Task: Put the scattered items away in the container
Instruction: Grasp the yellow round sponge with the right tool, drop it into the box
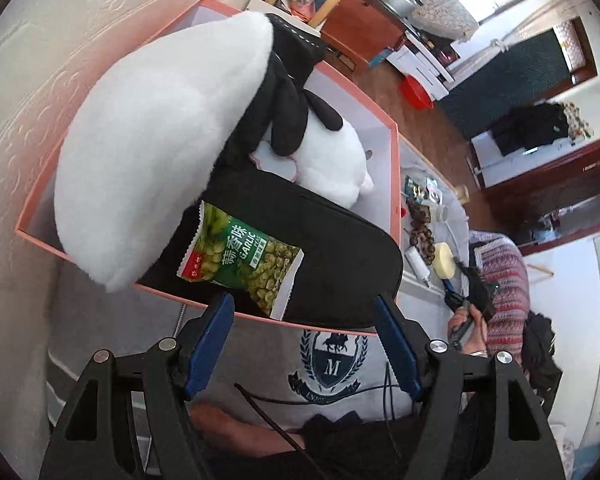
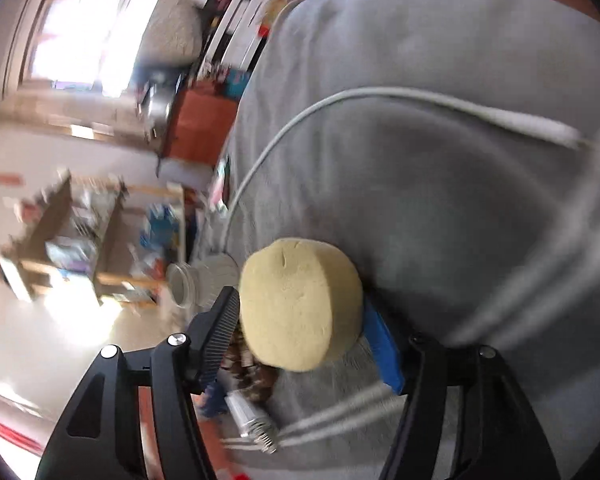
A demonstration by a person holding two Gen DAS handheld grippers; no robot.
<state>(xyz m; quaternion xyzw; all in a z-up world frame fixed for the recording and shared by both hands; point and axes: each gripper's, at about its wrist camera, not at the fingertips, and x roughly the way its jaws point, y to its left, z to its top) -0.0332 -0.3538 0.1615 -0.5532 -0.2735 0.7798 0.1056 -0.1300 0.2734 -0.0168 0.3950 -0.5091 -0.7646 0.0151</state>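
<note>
Left gripper (image 1: 304, 312): fingers spread wide, nothing between them, poised just outside the near rim of the box (image 1: 394, 184).

Box: pink, open-topped, set against a pale embossed wall (image 1: 28, 92). Contents: white plush (image 1: 156, 152) with black limbs, overhanging the near rim; black pouch (image 1: 320, 240) lying flat; green pea packet (image 1: 240, 258) resting on the pouch, marked "GARLIC".

Right gripper (image 2: 300, 312): clamped on the sponge (image 2: 296, 304), one finger at each side. Sponge: round, pale yellow, thick, held above a grey cloth (image 2: 440, 60).

Grey cloth, right wrist view: white cable (image 2: 300, 120) curving across it; clear jar (image 2: 184, 286) on its side near the cloth's edge; metal cylinder (image 2: 248, 420) with a spring end below the sponge; brown beads (image 2: 256, 380) partly hidden. View blurred.

Left wrist view, right of box: small items (image 1: 420, 216) scattered on the cloth, too small to identify.
</note>
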